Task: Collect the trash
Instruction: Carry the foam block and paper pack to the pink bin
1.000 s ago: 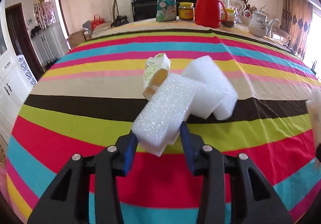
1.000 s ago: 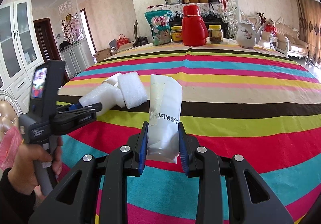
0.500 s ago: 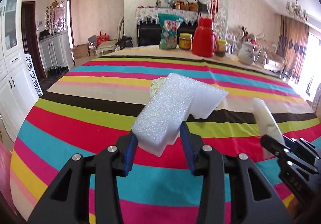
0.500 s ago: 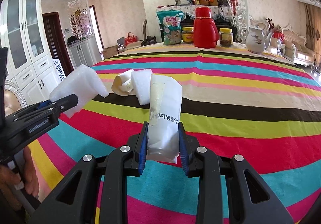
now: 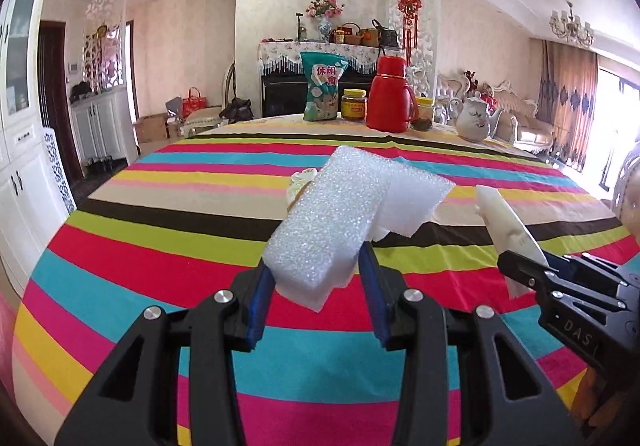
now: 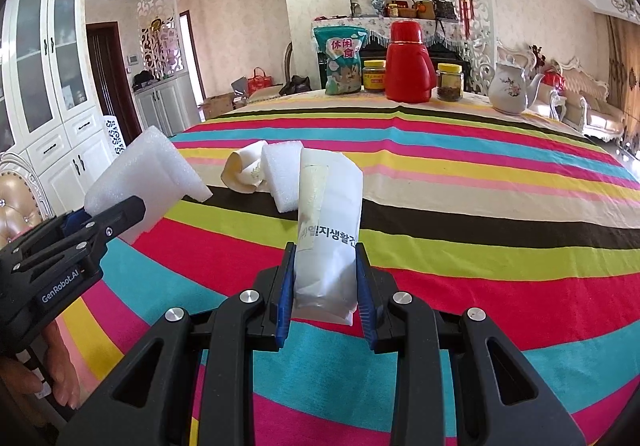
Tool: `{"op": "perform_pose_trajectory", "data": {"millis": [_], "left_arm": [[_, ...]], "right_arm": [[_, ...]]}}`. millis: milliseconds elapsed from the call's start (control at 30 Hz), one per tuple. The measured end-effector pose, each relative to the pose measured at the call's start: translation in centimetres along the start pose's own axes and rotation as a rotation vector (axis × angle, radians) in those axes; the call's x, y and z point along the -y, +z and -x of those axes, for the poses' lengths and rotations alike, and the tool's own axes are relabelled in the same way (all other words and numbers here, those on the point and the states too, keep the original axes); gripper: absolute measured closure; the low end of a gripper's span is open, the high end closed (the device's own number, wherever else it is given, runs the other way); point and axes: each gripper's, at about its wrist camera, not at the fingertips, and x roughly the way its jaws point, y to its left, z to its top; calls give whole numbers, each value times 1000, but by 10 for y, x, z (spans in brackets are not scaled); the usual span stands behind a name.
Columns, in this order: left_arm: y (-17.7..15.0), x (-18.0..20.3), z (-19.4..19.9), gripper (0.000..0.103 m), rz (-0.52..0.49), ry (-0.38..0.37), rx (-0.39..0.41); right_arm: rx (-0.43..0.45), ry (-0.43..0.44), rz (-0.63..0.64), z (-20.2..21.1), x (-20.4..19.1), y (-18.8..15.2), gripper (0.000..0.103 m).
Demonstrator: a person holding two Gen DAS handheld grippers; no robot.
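My left gripper (image 5: pixel 316 274) is shut on a white foam block (image 5: pixel 328 222) and holds it in the air above the striped tablecloth (image 5: pixel 160 246). From the right wrist view the same foam block (image 6: pixel 148 174) looks bent, held at the left by the left gripper (image 6: pixel 116 214). My right gripper (image 6: pixel 325 258) is shut on an upright white paper packet (image 6: pixel 330 214) with black print. Behind it, a second foam piece (image 6: pixel 282 170) and a crumpled paper wrapper (image 6: pixel 244 170) lie together on the cloth. The right gripper (image 5: pixel 516 266) with its packet (image 5: pixel 508 222) shows at the left view's right edge.
At the table's far edge stand a teal snack bag (image 6: pixel 344 60), a yellow-lidded jar (image 6: pixel 374 76), a red thermos (image 6: pixel 410 62), another jar (image 6: pixel 450 82) and a white teapot (image 6: pixel 510 88). White cabinets (image 6: pixel 52 86) line the left wall. A hand (image 6: pixel 24 374) grips the left gripper's handle.
The left gripper lifted the foam block away from the other foam piece and wrapper and drew back toward the table's near edge. The right gripper kept still with its packet.
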Motion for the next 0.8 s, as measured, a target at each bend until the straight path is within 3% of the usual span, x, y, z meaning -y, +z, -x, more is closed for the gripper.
{"op": "perform_pose_trajectory", "data": {"millis": [467,600,800], "left_arm": [[27,-23,31,63,49,17,67],[23,-27,47,63,6,28,72],[9,-58,70,62,55,79,85]], "right_arm": [[84,40,22,32,-23,23,73],[85,58,51,39,-36,30,73],[96,115,84,45,-64,35,73]]}}
